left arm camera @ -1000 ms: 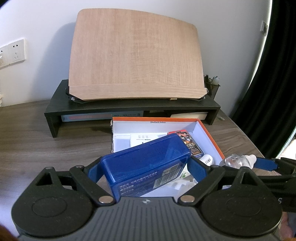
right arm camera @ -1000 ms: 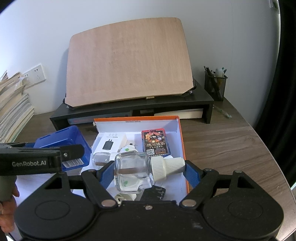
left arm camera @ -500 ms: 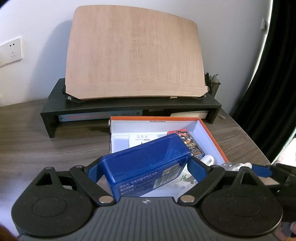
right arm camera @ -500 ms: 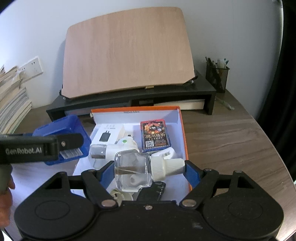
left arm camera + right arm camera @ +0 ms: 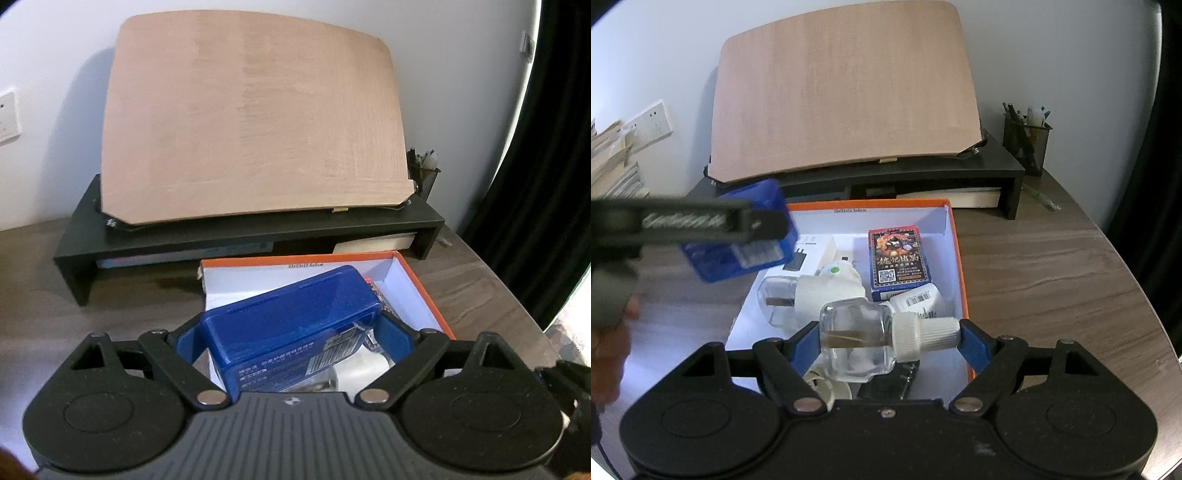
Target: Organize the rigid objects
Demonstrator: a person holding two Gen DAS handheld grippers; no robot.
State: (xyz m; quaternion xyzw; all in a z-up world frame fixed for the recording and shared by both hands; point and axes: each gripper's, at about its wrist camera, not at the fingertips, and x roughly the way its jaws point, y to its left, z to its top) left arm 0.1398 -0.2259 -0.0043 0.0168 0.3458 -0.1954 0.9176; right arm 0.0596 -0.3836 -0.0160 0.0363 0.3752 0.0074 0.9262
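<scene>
- left gripper (image 5: pixel 291 332): fingers wide, clamped on the ends of a blue plastic case (image 5: pixel 295 325); case held tilted in the air over the left edge of the orange box (image 5: pixel 424 291).
- right gripper (image 5: pixel 886 336): fingers wide, pressing the base and cap tip of a clear glass bottle (image 5: pixel 857 336) with white cap; bottle lies sideways between the pads, above the near part of the box.
- orange box, white inside, sits on the wooden desk (image 5: pixel 1052 280) just in front of the black riser shelf (image 5: pixel 997 173).
- in the box: card pack (image 5: pixel 895 262) by the right wall, white plug-in device (image 5: pixel 827 288) mid-box, small white bottle (image 5: pixel 916 302) near the right wall, white charger box (image 5: pixel 812 251) at the far left.
- wooden board (image 5: pixel 846 88) leans on top of the riser; mesh pen cup (image 5: pixel 1027 142) at the desk's far right corner.
- part of a hand (image 5: pixel 609 343) at the left edge of the right wrist view, blurred.
</scene>
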